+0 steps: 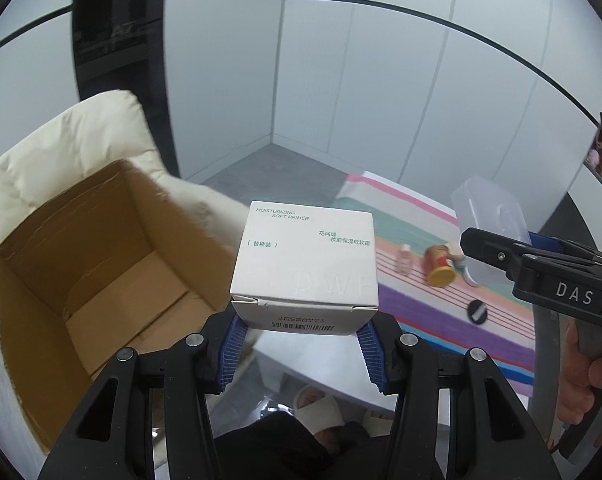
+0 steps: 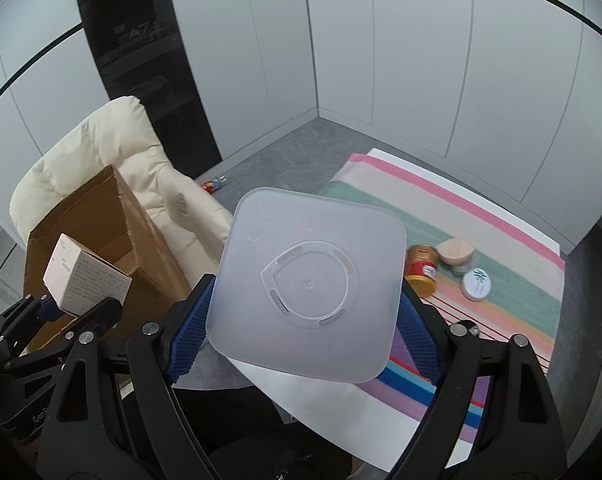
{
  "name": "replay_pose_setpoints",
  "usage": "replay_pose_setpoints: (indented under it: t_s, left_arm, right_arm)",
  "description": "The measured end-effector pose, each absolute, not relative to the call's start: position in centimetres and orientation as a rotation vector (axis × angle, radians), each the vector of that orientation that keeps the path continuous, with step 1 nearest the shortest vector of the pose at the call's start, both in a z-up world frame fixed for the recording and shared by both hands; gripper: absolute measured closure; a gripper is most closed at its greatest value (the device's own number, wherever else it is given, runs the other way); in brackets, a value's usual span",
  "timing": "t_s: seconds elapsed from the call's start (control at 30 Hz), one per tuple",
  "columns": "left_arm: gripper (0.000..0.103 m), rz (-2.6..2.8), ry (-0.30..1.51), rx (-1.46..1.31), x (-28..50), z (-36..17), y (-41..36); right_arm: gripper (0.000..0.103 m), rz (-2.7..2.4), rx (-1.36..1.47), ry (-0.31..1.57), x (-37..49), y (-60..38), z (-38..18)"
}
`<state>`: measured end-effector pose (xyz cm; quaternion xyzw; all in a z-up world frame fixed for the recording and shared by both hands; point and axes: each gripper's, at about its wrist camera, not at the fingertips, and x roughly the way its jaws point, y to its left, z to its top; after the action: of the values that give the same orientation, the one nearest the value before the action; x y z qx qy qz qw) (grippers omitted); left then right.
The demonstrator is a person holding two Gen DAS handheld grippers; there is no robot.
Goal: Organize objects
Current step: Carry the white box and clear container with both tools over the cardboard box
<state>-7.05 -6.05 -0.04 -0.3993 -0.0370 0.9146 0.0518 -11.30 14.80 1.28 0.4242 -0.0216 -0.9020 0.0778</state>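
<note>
My left gripper [image 1: 301, 330] is shut on a white primer box [image 1: 307, 260] and holds it in the air, just right of an open cardboard box [image 1: 81, 264]. The white box also shows in the right wrist view [image 2: 85, 278], in front of the cardboard box [image 2: 97, 224]. My right gripper [image 2: 301, 330] is shut on a translucent plastic container [image 2: 309, 280], its flat base facing the camera, above the striped cloth [image 2: 501, 240]. That container also shows in the left wrist view [image 1: 489, 216].
The cardboard box rests on a cream padded chair [image 2: 113, 152]. On the striped cloth lie a red jar with gold lid [image 2: 421, 272], a beige lidded jar [image 2: 455, 252], a white round tin [image 2: 477, 285] and a small black disc [image 1: 477, 312]. A small bottle [image 2: 213, 185] lies on the floor.
</note>
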Motion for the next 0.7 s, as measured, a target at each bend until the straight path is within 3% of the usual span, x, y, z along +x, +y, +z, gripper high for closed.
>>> replay_pose_setpoints:
  t_s: [0.7]
  left_arm:
    - [0.051,2.939,-0.22,-1.339,-4.8,-1.6,-16.5]
  right_arm:
    - [0.016,-2.491,1.193,0.087,-12.6,1.7,1.2]
